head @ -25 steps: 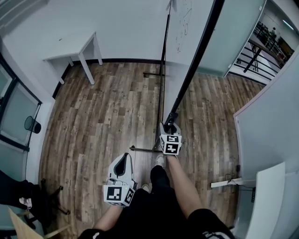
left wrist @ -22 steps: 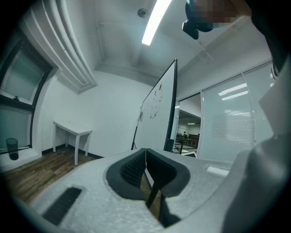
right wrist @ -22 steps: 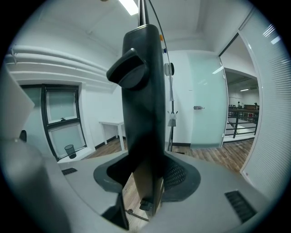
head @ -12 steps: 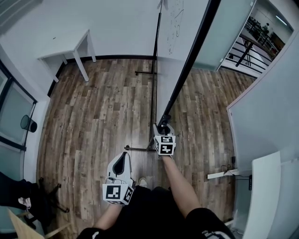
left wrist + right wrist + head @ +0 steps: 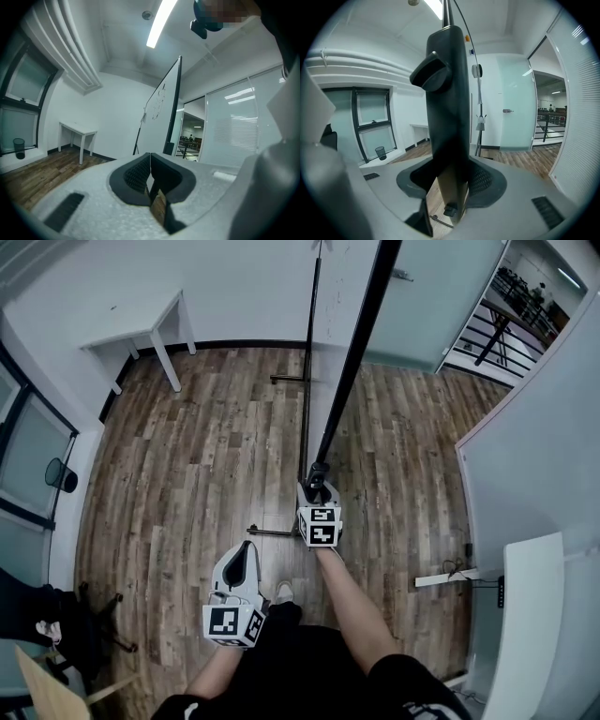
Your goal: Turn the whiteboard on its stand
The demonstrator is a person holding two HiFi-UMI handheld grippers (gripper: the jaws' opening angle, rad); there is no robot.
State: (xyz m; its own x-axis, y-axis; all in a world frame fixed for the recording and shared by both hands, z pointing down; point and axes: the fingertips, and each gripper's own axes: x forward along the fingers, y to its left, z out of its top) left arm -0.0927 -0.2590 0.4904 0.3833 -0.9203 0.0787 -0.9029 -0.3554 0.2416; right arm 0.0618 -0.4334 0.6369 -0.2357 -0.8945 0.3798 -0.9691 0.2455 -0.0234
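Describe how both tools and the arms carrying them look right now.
The left tool and right tool match: pale grey moulded bodies, dark textured pads lining the jaws, and a white cube with black square markers at the rear of each. No cables show. The forearms are bare; dark short sleeves begin higher up.

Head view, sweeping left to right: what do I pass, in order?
wastebasket → white table → left hand-held gripper, shut and empty → right hand-held gripper, clamped on the whiteboard frame → white desk
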